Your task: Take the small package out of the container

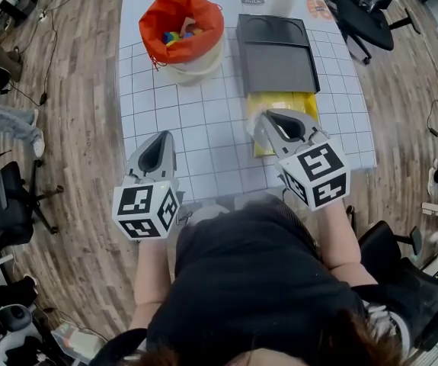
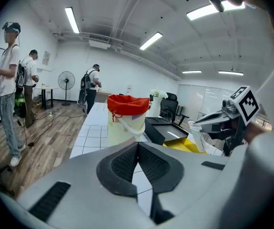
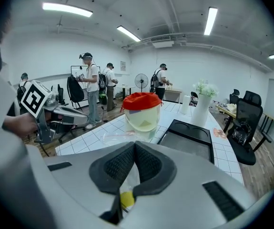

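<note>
While the right gripper [image 3: 134, 144] is clenched on the small package [image 2: 197, 130], a clear plastic packet hanging from its tips above the table [image 1: 203, 120], the left gripper [image 2: 137, 144] is closed on nothing. Under the right gripper lies a yellow sheet [image 1: 310, 105], just beside a black tray [image 1: 276, 59]. The container [image 1: 196, 69], a pale bucket with a red liner [image 1: 158, 21], stands left of the tray, well apart from the package.

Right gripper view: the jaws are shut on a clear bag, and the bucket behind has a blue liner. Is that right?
No: the liner is red, not blue, as the right gripper view shows. The right gripper is indeed shut on a clear bag, with the bucket behind.
</note>
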`<state>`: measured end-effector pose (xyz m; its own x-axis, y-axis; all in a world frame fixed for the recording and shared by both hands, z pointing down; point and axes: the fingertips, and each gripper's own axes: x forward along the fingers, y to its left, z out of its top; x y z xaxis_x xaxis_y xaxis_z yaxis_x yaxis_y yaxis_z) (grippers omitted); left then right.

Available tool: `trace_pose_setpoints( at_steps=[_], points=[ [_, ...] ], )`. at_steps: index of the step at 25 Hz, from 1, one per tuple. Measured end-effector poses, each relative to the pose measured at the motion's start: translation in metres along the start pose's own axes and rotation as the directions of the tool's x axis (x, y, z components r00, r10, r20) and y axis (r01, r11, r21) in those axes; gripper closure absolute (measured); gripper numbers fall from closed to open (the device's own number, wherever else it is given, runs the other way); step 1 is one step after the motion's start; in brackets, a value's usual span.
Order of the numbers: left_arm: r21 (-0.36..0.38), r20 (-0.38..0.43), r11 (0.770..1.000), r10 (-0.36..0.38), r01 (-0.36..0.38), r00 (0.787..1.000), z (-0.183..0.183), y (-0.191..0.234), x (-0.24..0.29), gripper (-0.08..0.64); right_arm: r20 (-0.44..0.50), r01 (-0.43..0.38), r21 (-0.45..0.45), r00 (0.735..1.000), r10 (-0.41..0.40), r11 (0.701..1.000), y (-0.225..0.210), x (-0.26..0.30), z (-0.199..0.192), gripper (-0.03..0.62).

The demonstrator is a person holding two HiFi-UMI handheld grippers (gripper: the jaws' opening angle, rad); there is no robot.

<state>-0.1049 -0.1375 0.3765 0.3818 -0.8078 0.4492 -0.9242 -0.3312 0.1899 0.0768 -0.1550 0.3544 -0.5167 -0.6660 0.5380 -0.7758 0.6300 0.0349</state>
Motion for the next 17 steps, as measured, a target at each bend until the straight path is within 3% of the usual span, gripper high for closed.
trace_pose_setpoints(
  at_steps=[17],
  points=[
    [0.014,-0.018,1.0,0.0,0.0,1.0,-0.0065,-0.0039,-0.0008,0.534,0.019,0.0,0.023,1.0,-0.001,1.0,-0.0005,-0.0007,-0.0043,0.577]
  ],
)
